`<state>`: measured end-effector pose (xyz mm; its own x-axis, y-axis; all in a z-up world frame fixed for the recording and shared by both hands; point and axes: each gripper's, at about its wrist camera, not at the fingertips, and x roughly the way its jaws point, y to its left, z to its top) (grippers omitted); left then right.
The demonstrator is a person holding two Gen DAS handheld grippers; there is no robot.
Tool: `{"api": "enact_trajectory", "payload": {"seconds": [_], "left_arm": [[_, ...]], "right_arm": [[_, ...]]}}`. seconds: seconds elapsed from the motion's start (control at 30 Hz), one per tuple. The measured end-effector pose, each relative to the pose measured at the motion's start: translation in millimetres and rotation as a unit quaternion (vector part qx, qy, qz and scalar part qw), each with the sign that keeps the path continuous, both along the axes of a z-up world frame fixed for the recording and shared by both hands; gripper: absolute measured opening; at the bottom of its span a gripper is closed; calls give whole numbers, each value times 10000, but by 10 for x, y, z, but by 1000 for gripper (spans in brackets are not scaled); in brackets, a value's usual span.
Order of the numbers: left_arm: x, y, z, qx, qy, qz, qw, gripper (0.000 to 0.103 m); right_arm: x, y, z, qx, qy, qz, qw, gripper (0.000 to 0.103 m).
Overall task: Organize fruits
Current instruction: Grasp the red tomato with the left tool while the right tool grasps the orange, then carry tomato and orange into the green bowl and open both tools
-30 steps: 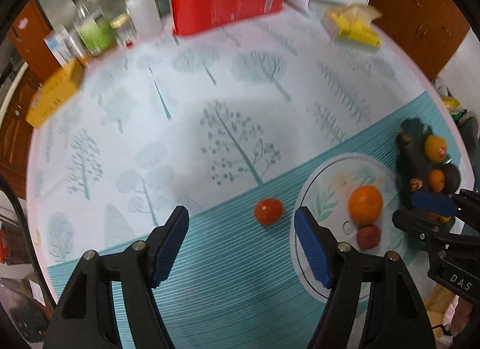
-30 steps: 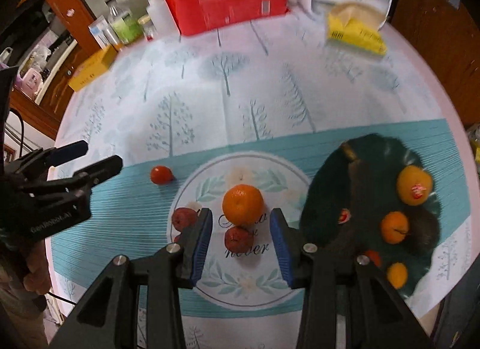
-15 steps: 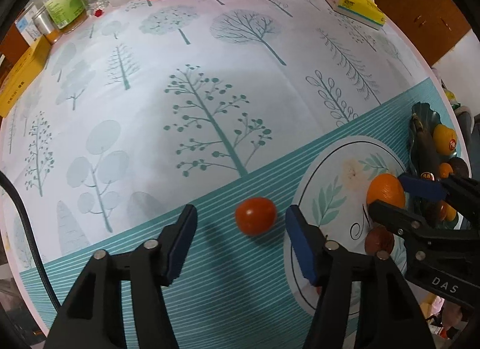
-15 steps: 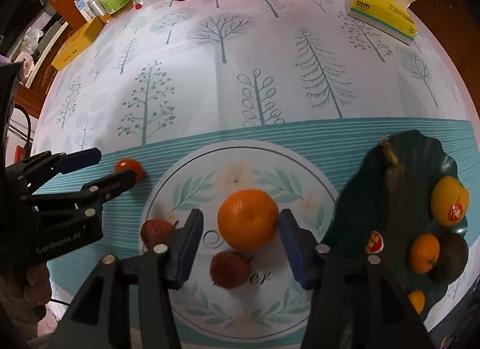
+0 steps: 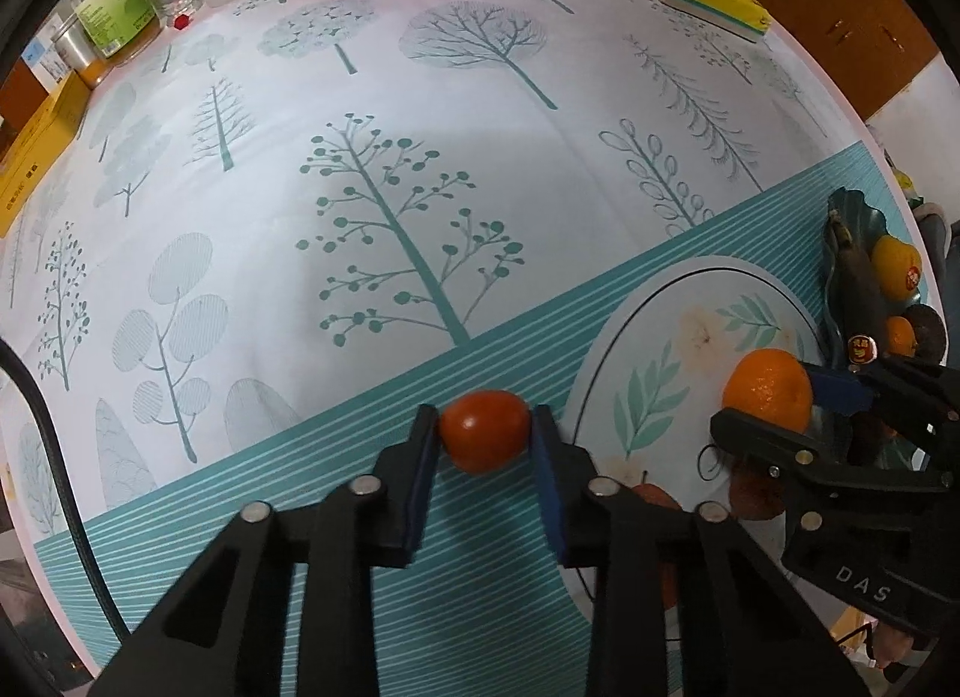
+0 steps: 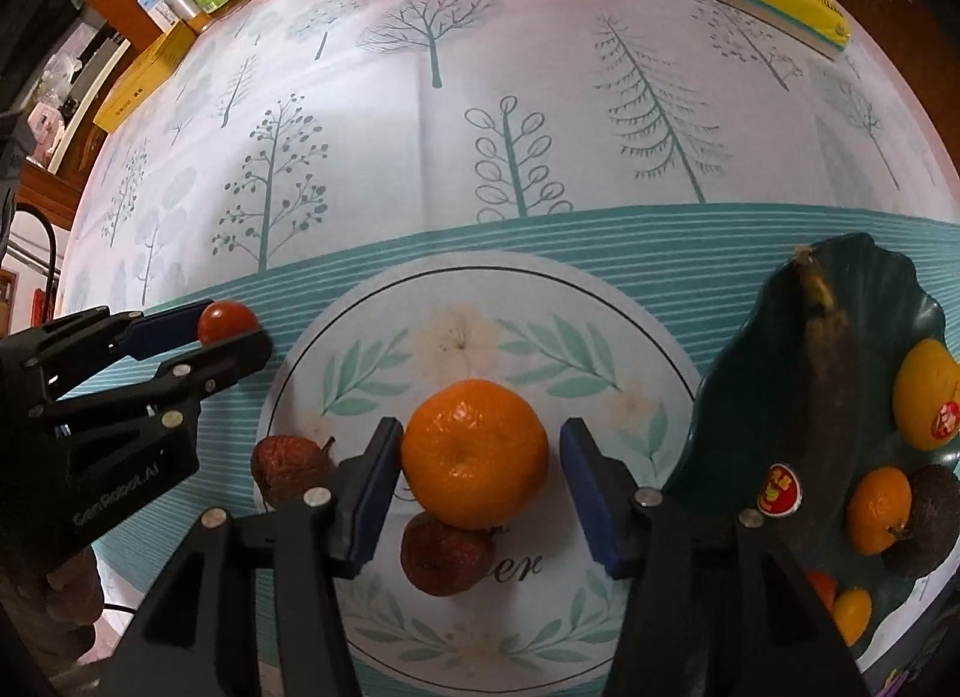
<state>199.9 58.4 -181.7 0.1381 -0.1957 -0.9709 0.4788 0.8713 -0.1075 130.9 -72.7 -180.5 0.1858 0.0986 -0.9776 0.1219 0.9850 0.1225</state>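
Left wrist view: the left hand-held gripper (image 5: 485,439) pinches a small red tomato (image 5: 485,438) between its blue pads, low over the teal-striped cloth of the counter (image 5: 360,217), just beside the white floral plate (image 5: 648,391).

Right wrist view: the right hand-held gripper (image 6: 480,472) straddles an orange (image 6: 474,454) on that plate. Its jaws are closing; the left pad touches the peel, the right pad stands just clear. Two wrinkled brown fruits (image 6: 447,556) lie near the orange. A dark green dish (image 6: 780,373) of fruit sits to the right.

Soft indoor light, sharp focus, fisheye-bent edges.
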Motion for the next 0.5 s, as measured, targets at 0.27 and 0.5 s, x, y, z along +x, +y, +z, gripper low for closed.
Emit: {"api": "enact_trajectory", "payload": {"seconds": [0.27,0.5], "left_arm": [[-60,-73,42,69,-67,-82,9999,27],[-351,-151,576,-41,-613,-342,9975,27]], "right_arm": [[-107,38,93,-167,-234,53,9996,44],[-390,-11,551,-106,-839,-160,9963,44]]}}
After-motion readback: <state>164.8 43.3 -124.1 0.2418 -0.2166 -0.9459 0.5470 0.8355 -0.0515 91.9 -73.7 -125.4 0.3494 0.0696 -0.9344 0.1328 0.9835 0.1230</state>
